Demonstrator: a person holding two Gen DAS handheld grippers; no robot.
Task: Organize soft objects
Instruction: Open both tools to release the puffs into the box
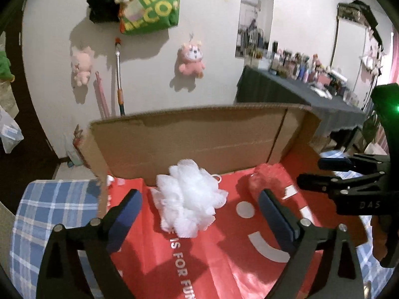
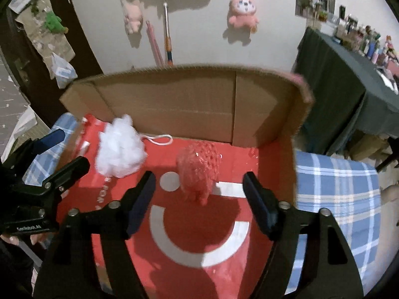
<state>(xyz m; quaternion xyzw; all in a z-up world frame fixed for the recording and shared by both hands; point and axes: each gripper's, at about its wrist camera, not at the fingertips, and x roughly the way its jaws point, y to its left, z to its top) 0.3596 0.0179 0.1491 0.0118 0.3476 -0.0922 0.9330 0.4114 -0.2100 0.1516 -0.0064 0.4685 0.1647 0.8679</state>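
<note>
Your left tool (image 1: pixel 199 214) stands with its jaws spread wide and nothing between the pads; the fluffy white mesh bath pouf (image 1: pixel 188 196) lies just beyond the fingertips, resting free on the red printed plastic bag (image 1: pixel 212 261) that lines the floor of the open brown cardboard box (image 1: pixel 189 137). Your right tool (image 2: pixel 199 199) is also parted, somewhat less wide, and holds nothing; the red netted bath pouf (image 2: pixel 198 172) sits just ahead of it on the same red lining, clear of both pads.

Both soft things look set down inside the box, the white one to the left of the red, with the white cord loop (image 2: pixel 159 138) trailing toward the back wall. By my reading the placing is done and you are free to draw away.

Mind these risks:
- Loose mesh could snag on a pad if you pass low over either pouf, dragging it out of place.
- The slick bag lining could slide or bunch if a finger catches it.
- The tools are close side by side; swinging one across could knock the other.
- The box rests on a blue plaid cloth (image 2: pixel 336 199), so a bump against its wall may shift it.
</note>
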